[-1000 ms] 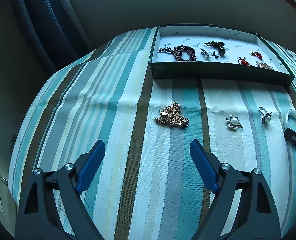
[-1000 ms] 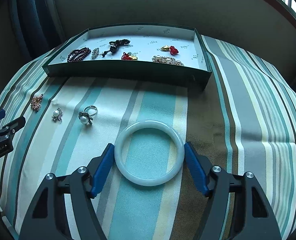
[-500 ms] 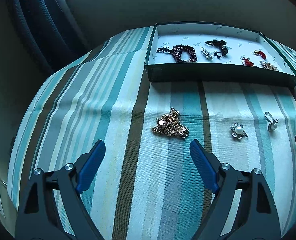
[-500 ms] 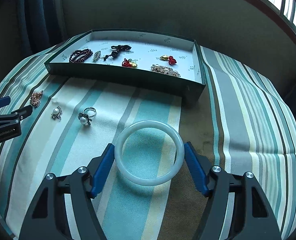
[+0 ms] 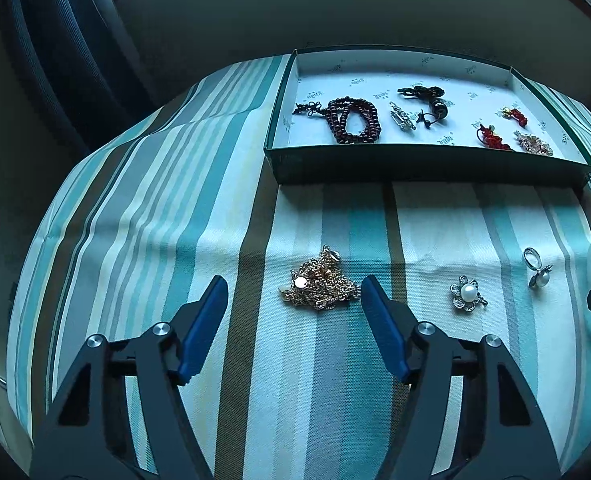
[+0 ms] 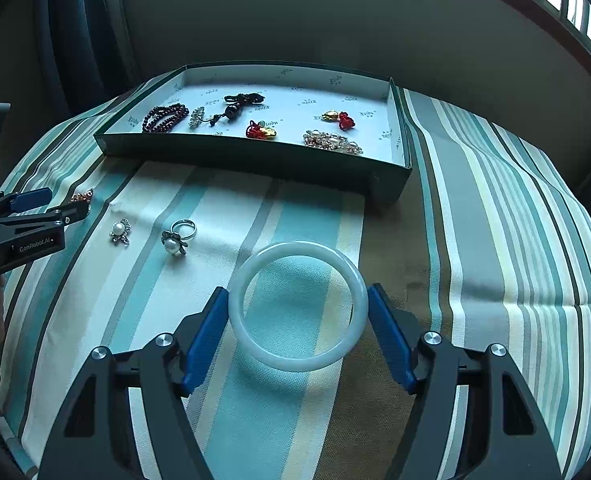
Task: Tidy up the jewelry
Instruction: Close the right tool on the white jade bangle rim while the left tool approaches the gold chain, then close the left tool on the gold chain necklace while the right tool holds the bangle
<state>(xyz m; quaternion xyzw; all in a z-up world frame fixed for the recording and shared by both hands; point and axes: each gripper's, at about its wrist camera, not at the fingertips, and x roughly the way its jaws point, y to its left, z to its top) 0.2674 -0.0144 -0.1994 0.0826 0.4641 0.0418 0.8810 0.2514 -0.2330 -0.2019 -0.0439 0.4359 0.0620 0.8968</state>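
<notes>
A heap of gold chain (image 5: 321,286) lies on the striped cloth. My left gripper (image 5: 292,282) is open, its blue fingertips standing either side of the heap without touching it. My right gripper (image 6: 296,292) is shut on a pale white bangle (image 6: 297,362), with a pad pressed against each side of the ring. In the right wrist view my left gripper (image 6: 55,205) hides most of the gold chain (image 6: 81,197). A pearl brooch (image 5: 468,293) and a pearl ring (image 5: 537,268) lie loose between the two grippers.
A shallow dark green box (image 6: 255,160) at the back holds a dark red bead bracelet (image 6: 165,117), red-and-gold charms, a black cord piece and a pearl cluster. The striped cloth (image 6: 495,220) falls away at the sides. A dark curtain hangs at the back left.
My left gripper has moved forward and down, so the gold chain now sits between its tips. The bangle has stayed fixed in my right gripper while the cloth shifted beneath it.
</notes>
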